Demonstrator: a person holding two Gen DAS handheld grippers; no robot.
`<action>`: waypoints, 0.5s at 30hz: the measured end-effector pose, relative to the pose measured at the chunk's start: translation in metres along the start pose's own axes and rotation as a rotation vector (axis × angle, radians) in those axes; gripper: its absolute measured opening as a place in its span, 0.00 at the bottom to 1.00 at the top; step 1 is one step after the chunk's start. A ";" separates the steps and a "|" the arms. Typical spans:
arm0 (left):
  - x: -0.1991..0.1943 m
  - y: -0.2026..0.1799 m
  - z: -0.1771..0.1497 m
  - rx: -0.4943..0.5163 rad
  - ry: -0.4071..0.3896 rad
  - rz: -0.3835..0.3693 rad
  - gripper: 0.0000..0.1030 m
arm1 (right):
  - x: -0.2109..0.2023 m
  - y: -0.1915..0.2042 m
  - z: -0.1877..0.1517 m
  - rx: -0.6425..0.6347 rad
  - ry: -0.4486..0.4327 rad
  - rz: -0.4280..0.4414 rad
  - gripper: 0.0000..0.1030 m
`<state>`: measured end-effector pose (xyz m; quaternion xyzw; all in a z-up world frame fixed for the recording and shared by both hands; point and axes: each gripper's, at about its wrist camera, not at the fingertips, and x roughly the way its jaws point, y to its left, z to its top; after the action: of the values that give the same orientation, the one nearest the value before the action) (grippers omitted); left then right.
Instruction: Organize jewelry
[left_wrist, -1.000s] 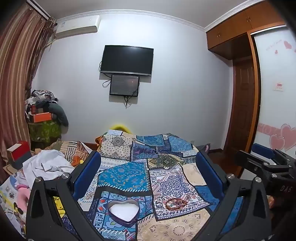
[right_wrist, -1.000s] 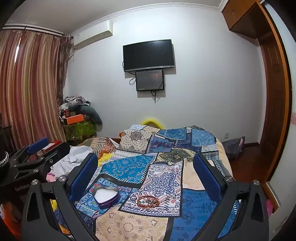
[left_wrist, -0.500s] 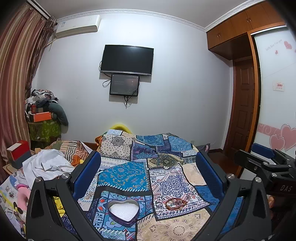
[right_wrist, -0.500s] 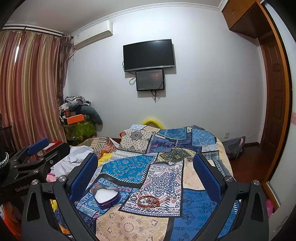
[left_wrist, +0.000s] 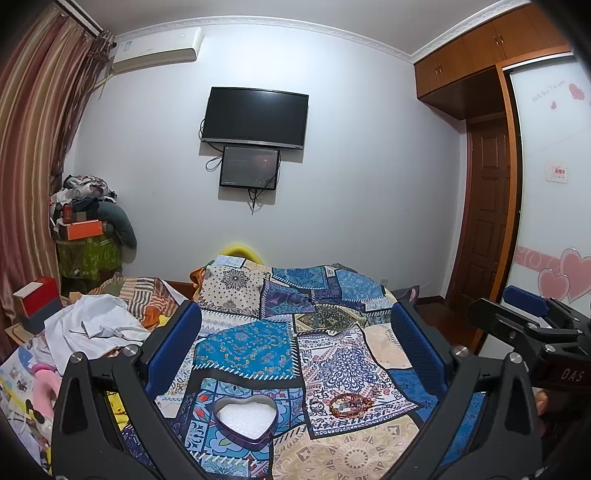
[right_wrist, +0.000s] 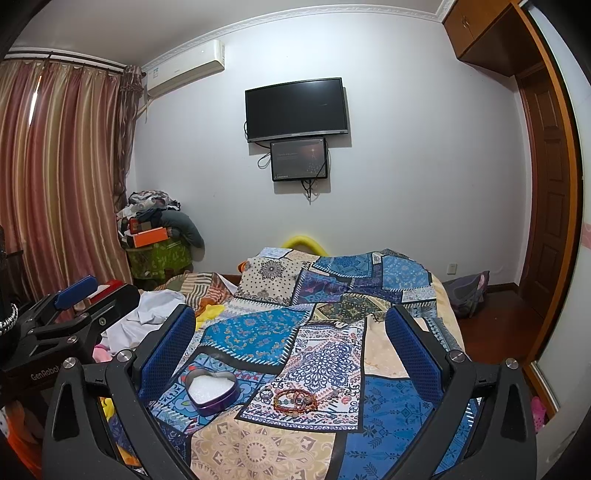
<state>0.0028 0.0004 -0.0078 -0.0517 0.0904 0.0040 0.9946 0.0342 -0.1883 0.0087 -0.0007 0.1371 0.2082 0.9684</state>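
A purple heart-shaped tin (left_wrist: 245, 419) with a white lining lies open on the patchwork bedspread (left_wrist: 255, 347); it also shows in the right wrist view (right_wrist: 211, 390). A small heap of red and orange bead bracelets (left_wrist: 347, 401) lies to its right, also in the right wrist view (right_wrist: 295, 399), with a small ring (right_wrist: 265, 394) beside it. My left gripper (left_wrist: 295, 347) is open and empty, held above the bed short of the tin. My right gripper (right_wrist: 290, 347) is open and empty, above the bracelets' near side.
White clothes (left_wrist: 92, 325) and toys pile at the bed's left. A red box (left_wrist: 35, 299) and a cluttered stand (left_wrist: 88, 243) stand by the curtain. A TV (left_wrist: 255, 118) hangs on the far wall. A wooden door (left_wrist: 487, 221) is at right.
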 end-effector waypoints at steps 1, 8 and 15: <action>0.000 0.000 -0.001 -0.001 0.003 -0.002 1.00 | 0.000 0.000 0.000 0.000 0.000 0.000 0.99; 0.000 0.001 0.000 -0.004 0.005 0.001 1.00 | 0.000 0.000 0.000 0.001 0.001 0.000 0.99; 0.000 0.000 0.000 -0.005 0.008 0.001 1.00 | 0.000 -0.005 -0.003 0.011 0.003 0.000 0.99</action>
<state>0.0032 0.0005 -0.0082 -0.0541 0.0944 0.0043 0.9940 0.0357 -0.1934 0.0055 0.0045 0.1396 0.2073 0.9683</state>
